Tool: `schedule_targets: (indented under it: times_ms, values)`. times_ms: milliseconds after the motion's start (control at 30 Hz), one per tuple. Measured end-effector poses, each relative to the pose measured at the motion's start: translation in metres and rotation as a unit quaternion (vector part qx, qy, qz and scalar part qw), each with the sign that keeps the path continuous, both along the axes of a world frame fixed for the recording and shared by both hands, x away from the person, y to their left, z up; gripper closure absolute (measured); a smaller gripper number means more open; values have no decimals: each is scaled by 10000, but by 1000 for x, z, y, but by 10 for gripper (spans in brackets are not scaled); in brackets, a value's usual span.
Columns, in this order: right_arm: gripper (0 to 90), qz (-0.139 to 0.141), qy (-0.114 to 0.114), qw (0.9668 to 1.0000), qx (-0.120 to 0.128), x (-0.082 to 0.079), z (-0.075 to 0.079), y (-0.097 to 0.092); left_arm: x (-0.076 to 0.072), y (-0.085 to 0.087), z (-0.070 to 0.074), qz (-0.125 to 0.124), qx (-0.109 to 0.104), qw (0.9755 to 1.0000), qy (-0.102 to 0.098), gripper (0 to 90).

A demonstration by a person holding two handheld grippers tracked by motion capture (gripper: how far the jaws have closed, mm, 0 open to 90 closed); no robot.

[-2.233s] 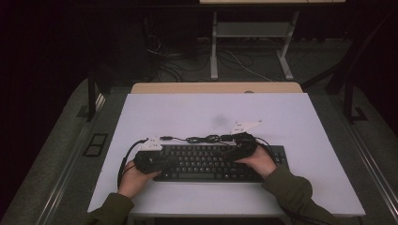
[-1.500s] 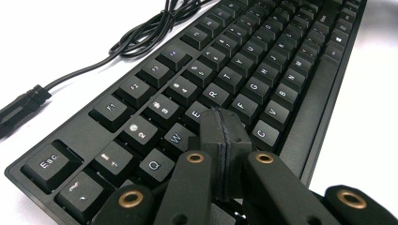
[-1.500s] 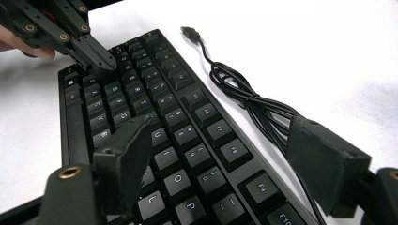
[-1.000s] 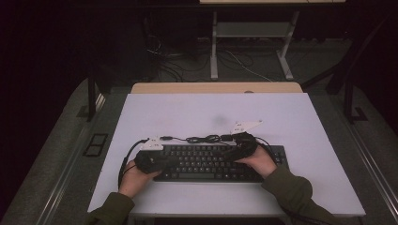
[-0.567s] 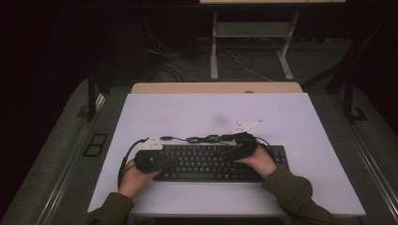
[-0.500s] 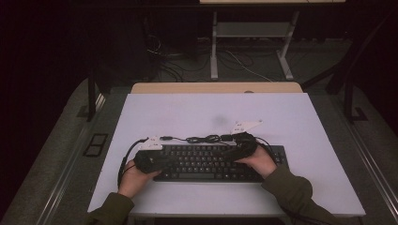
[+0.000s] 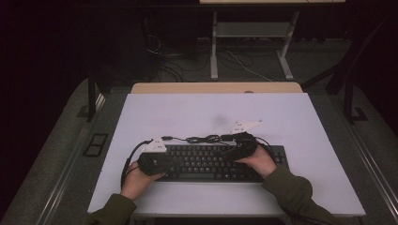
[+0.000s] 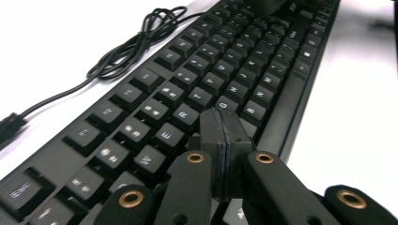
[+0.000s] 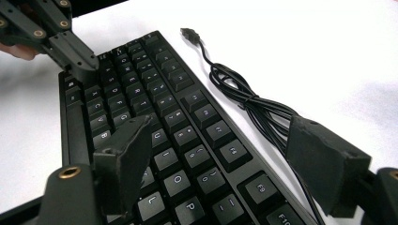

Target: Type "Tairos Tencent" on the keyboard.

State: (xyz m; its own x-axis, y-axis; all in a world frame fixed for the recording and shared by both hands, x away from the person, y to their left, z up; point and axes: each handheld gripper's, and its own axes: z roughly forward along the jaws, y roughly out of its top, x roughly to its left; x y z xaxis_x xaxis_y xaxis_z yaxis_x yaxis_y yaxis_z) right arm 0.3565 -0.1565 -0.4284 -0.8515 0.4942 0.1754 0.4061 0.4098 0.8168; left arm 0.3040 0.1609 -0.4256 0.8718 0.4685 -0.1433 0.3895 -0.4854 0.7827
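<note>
Two hand-held black two-jaw grippers, one black flat plastic computer keyboard (image 7: 216, 162), one thin black cable (image 7: 199, 138) bundled in loops, one white rectangular table top (image 7: 187, 112).

Left gripper (image 8: 226, 123): jaws pressed flat together, nothing between them, tips low over the letter rows just short of the G key, with the keyboard stretching away ahead. Off to the left of those jaws in the left gripper view, the looped cable (image 8: 136, 47) on the white surface beside the keyboard's far edge. Seen from the high view, left gripper (image 7: 174, 161) over the keyboard's left part, gripped by the left hand (image 7: 138, 177).

Right gripper (image 9: 220, 154): jaws spread wide, one over the letter keys, the other over the white surface beyond the keyboard's back edge, with the number and function rows and part of the cable (image 9: 248, 105) lying between and below them; pads pressing on nothing that can be made out. Farther along the keyboard (image 9: 155, 122) from these jaws, the closed tips of the left gripper (image 9: 87, 68) above the keys. From the high view, right gripper (image 7: 234, 151) at the keyboard's right part under the right hand (image 7: 257, 161).

Beyond both, bare table top, then a pale wooden edge (image 7: 216, 87) and a dark floor with loose wires and metal frame legs (image 7: 214, 47).
</note>
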Motion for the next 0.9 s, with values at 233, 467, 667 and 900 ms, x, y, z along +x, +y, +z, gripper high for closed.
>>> schedule_targets:
  times_ms: [233, 467, 667, 900]
  values:
    - [229, 11, 3, 10000, -8, 0, -1, 0, -3, -8, -1, -222, 64, 9997, 41, 891]
    - [229, 8, 5, 10000, -18, 0, -1, 0, -5, -15, -3, -407, 64, 9991, 72, 891]
    - [229, 11, 12, 10000, -24, 0, -1, 1, -7, -20, -4, -559, 61, 9983, 122, 890]
    - [229, 13, 13, 10000, -24, 0, -1, 1, -7, -23, -7, -649, 119, 9977, 166, 891]
